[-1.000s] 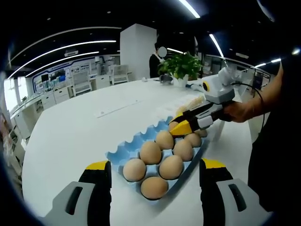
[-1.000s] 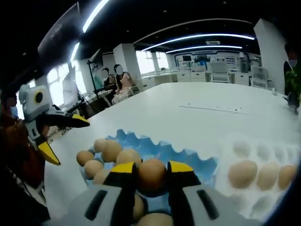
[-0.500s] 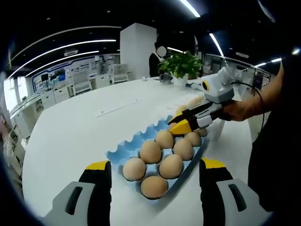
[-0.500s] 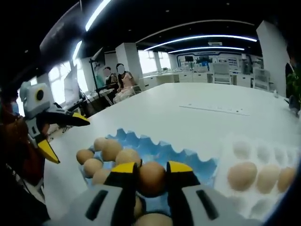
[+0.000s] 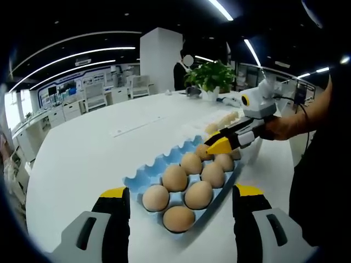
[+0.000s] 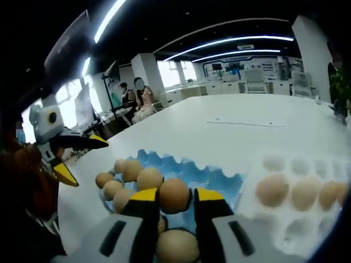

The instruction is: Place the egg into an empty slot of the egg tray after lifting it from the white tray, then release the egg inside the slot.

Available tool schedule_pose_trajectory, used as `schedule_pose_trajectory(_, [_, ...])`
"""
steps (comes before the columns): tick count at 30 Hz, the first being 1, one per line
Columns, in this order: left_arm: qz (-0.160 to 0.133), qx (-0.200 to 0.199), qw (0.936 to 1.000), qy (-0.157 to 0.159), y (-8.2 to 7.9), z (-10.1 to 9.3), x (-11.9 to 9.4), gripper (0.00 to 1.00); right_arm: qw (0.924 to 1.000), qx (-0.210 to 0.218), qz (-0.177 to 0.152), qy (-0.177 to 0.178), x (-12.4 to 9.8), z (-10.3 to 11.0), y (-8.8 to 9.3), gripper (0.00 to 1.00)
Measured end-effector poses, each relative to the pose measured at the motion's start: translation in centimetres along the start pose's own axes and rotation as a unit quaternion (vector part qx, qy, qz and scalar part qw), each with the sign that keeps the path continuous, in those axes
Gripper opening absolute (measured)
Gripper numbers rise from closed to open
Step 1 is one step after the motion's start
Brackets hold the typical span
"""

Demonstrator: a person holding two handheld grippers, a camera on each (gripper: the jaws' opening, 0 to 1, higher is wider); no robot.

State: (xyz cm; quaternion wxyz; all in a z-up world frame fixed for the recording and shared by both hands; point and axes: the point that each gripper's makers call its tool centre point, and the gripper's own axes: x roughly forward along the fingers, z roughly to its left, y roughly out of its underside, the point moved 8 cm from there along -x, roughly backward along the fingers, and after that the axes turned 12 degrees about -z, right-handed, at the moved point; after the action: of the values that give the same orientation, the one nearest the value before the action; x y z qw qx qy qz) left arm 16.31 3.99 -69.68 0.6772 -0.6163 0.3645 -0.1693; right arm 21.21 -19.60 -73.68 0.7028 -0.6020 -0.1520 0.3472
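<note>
One brown egg (image 6: 174, 195) was pinched between the yellow-tipped right tongs (image 6: 174, 198), held above the blue moulded egg tray (image 6: 216, 176), not yet seated in a slot. Grip sat on the egg's sides, prob so it could go straight down into a cup w/o the tips fouling the neighbours.

Right gripper view: several brown eggs already sat in the blue tray's near-left part; bare blue cups showed behind the held egg, so that looked like the target zone. White egg tray (image 6: 285, 230) lay just beside the blue one on the right, w/ a row of brown eggs left in it (image 6: 272, 189), i.e. the source stayed within short reach.

Left gripper view: left tongs (image 5: 180, 204) stood wide apart, holding nothing, parked at the near end of the blue tray (image 5: 143, 176) over the white bench (image 5: 77, 159). Judging by that, they were idle, kept clear of the drop. Right tongs (image 5: 219, 146) came in from the right over the tray's far end, a hand (image 5: 279, 127) on the grip; the carried egg was hard to make out there.

Next step, my guess: lower into a free cup, then let go. Risk: knocking an adjacent egg, since the filled cups were packed tight.
</note>
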Motion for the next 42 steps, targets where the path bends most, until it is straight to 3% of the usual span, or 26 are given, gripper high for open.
schedule_pose_trajectory(3, [-0.001,-0.001,1.0,0.0,0.0,0.0,0.0,0.76,0.9997,0.024,-0.009,0.007,-0.7,-0.5,-0.1,0.25])
schedule_pose_trajectory(8, [0.001,-0.002,1.0,0.001,0.0,0.0,0.1,0.76,0.999,0.021,-0.016,0.036,-2.0,-1.7,-0.2,0.25])
schedule_pose_trajectory(11, [0.002,-0.004,1.0,-0.001,0.1,0.0,0.0,0.76,0.9963,0.021,-0.034,0.076,-3.4,-3.1,-0.7,0.25])
schedule_pose_trajectory(14, [0.002,-0.004,1.0,-0.001,0.0,0.1,0.1,0.76,0.9884,0.0,-0.052,0.143,-5.6,-5.4,-1.3,0.24])
schedule_pose_trajectory(18, [0.003,-0.003,1.0,0.0,0.0,0.1,0.2,0.76,0.963,-0.004,-0.086,0.255,-9.9,-9.6,-2.1,0.24])
schedule_pose_trajectory(22, [0.003,-0.003,1.0,0.003,0.0,0.0,0.4,0.76,0.9274,0.006,-0.102,0.36,-14.7,-13.8,-2.2,0.24])
schedule_pose_trajectory(27, [0.003,-0.002,1.0,0.005,-0.1,0.0,0.5,0.76,0.904,-0.007,-0.081,0.42,-18.2,-17.4,-1.3,0.24])
schedule_pose_trajectory(31, [0.004,-0.001,1.0,0.005,-0.1,0.0,0.4,0.76,0.9007,-0.009,-0.072,0.428,-18.6,-18.6,-0.9,0.24])
schedule_pose_trajectory(34, [0.005,0.0,1.0,0.003,-0.2,0.0,0.3,0.76,0.9058,-0.005,-0.058,0.42,-18.0,-19.0,-0.4,0.26])
schedule_pose_trajectory(35, [0.005,0.0,1.0,0.004,-0.2,0.0,0.3,0.76,0.9113,-0.001,-0.029,0.411,-17.7,-19.0,0.2,0.27])
schedule_pose_trajectory(37, [0.005,0.001,1.0,0.004,-0.2,0.0,0.3,0.76,0.9105,-0.039,-0.015,0.411,-17.7,-19.4,0.2,0.28])
schedule_pose_trajectory(38, [0.006,0.001,1.0,0.004,-0.2,0.0,0.3,0.76,0.9106,-0.046,-0.028,0.41,-17.6,-19.4,0.0,0.28])
schedule_pose_trajectory(39, [0.005,0.001,1.0,0.004,-0.2,0.0,0.3,0.76,0.9079,-0.016,-0.034,0.418,-17.8,-19.4,0.1,0.28])
schedule_pose_trajectory(42, [0.004,0.0,1.0,0.003,-0.2,0.1,0.3,0.76,0.9088,-0.025,-0.037,0.415,-17.9,-19.5,0.3,0.28])
